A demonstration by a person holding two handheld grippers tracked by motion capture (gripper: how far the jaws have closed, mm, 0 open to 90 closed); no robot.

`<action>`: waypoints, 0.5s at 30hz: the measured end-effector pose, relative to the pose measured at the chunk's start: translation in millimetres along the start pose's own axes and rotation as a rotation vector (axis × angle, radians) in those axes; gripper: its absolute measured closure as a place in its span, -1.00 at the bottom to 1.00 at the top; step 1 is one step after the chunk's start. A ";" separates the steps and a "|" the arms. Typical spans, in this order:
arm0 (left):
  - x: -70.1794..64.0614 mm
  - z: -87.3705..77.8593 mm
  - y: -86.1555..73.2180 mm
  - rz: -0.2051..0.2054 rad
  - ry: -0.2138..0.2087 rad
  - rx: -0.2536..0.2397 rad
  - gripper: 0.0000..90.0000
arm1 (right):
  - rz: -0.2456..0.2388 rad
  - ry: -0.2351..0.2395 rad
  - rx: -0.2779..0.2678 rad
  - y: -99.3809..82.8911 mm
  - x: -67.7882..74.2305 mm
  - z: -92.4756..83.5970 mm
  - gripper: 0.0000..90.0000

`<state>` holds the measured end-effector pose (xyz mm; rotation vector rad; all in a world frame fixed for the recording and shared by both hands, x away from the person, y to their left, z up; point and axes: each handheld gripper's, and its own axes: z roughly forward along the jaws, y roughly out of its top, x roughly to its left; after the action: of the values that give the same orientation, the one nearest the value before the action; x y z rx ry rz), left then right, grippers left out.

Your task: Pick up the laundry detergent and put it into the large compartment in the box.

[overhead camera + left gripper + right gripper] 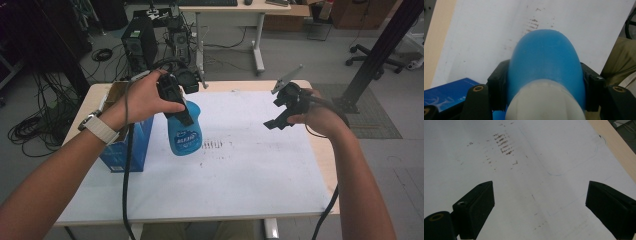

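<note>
High view, left gripper [184, 114]: in my left hand [142, 97], pinching the blue bottle [185, 132] near its top; bottle hangs clear above the left half of the table [260, 195].
High view, blue box [125, 150]: stands at the table's left edge, just beside the bottle.
High view, right gripper [275, 112]: in my right hand [320, 117], held above the right half of the table, well apart from the bottle.
Left gripper view, bottle [544, 65]: blue shoulder and white neck [545, 102] clamped between my two black jaws; white table sheet [486, 37] below.
Left gripper view, box [446, 93]: blue corner at lower left.
Right gripper view, right gripper [539, 205]: jaws spread wide, nothing between them; smudged white sheet [536, 157] beneath.
</note>
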<state>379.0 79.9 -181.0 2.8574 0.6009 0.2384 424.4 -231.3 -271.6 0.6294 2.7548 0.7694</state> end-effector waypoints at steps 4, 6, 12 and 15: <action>1.4 -3.1 -0.2 -0.022 0.013 0.004 -0.17 | -0.003 0.000 -0.001 0.4 0.7 0.0 -0.81; 2.2 -5.2 0.0 -0.039 0.018 0.005 -0.17 | -0.004 0.000 -0.003 0.4 1.0 -0.3 -0.81; 5.5 -13.4 -0.2 -0.095 0.033 0.006 -0.17 | -0.005 0.001 -0.004 -0.2 1.4 -0.8 -0.81; 7.4 -17.2 -0.7 -0.118 0.038 0.010 -0.17 | -0.005 0.001 -0.005 -0.3 1.6 -1.8 -0.81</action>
<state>381.9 86.5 -163.8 2.8206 0.7765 0.2711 422.3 -231.5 -270.4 0.6212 2.7531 0.7760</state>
